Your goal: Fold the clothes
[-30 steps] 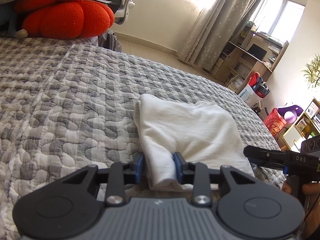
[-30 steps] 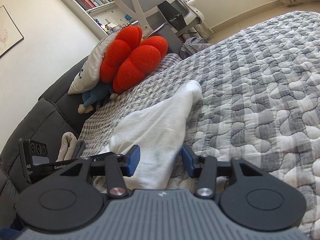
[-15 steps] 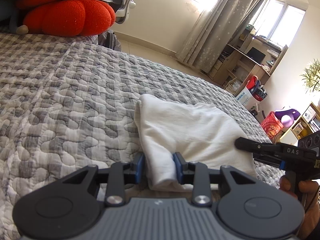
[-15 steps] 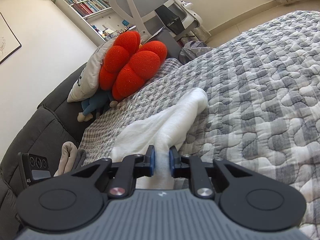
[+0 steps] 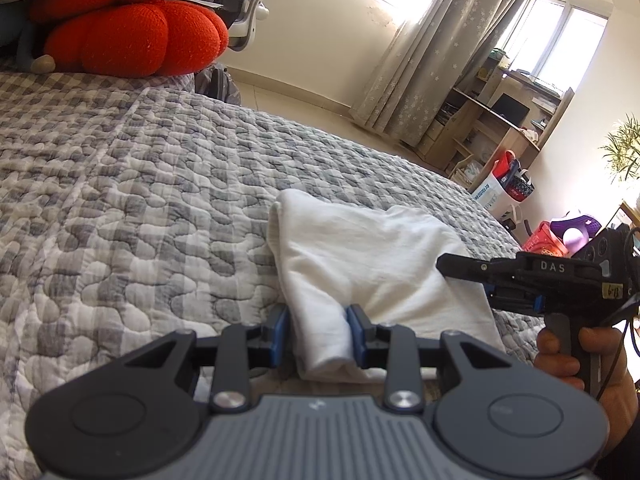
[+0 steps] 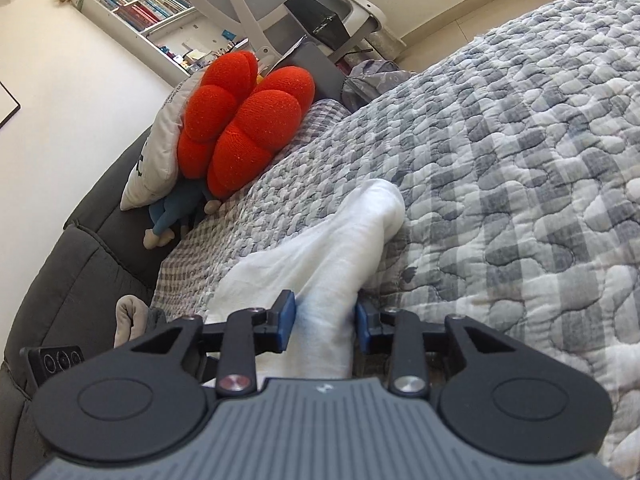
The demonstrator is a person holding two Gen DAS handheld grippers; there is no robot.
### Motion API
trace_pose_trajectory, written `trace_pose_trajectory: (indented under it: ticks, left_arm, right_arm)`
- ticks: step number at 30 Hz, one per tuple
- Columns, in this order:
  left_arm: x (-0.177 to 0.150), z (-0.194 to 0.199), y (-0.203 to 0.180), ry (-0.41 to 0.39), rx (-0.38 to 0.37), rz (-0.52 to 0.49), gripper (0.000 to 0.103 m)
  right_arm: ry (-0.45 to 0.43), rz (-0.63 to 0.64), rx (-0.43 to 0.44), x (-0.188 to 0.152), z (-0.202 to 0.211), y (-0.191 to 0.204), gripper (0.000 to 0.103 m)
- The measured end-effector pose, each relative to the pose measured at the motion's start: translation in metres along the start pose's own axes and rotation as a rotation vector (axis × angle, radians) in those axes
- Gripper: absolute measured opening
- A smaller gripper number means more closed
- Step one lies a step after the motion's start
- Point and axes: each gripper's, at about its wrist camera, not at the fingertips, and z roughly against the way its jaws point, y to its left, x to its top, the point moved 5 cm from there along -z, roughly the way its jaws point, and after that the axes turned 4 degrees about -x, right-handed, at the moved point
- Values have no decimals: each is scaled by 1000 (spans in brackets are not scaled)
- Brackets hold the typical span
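- White garment [image 5: 372, 256] lies folded on the grey checked quilt [image 5: 140, 208] of the bed, near its front edge.
- Left hand-held gripper [image 5: 318, 334]: blue pads pressed against both sides of the garment's near corner, gripping it.
- Right hand-held gripper [image 6: 325, 320]: jaws parted, cloth bunched between the pads; the left pad touches the cloth, contact at the right pad unclear, so a firm grip cannot be confirmed.
- Red cushion [image 6: 240, 120] sits at the head end, well apart from the garment.

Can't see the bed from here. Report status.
Left gripper shut on white garment, near corner. Right gripper astride its other corner, grip unclear. Garment folded flat on quilt. Nothing in the way.
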Motion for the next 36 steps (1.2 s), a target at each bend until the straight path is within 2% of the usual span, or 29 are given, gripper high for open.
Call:
trace_pose_trajectory:
  ticks: [2,5,9,11,15,17,21,24,26,27,28,29,33,34,36]
  left_arm:
    - [0,0,0,2,0,4,33]
    - [5,-1,1,29,-18,34,36]
    - [14,-4,5,79,-52,86,48]
    - [20,-6,10,90,-83,150,56]
    - [23,-10,16,102,-112,226,59]
    - [23,-13,16,105,-123,248,60]
    - [21,-27,-3,145,-124,198,64]
    - [24,-35,-7,150,-115,196,68]
    - [23,-38,-7,145,-106,203,65]
    - [25,-39,-9,139,-95,197,58]
    - [24,-40,-9,142,-93,195,47]
    - [23,-41,-7,144,-89,204,45]
    - [22,-40,4,145,-102,241,40]
    - [22,-39,7,144,-105,250,39]
    - [22,-39,8,145,-112,268,39]
  right_arm:
    - [6,4,-14,1,0,0,19]
    - [-14,15,-5,6,8,2,16]
    - [-30,63,13,20,24,16,16]
    - [-28,94,-4,28,28,21,16]
    - [9,91,-71,30,27,-3,16]
    - [20,89,-75,26,24,-12,16]
    - [8,67,-59,24,25,-22,16]
    - [20,94,-89,23,20,-21,16]
    - [30,156,-125,18,18,-15,26]
    - [24,184,-139,16,20,-11,32]
    - [17,208,-157,14,22,-7,44]
    - [5,234,-185,14,25,-4,55]
    - [-79,380,-329,9,44,11,61]
    - [-105,414,-352,7,48,16,65]
    - [-146,487,-365,-2,53,30,66]
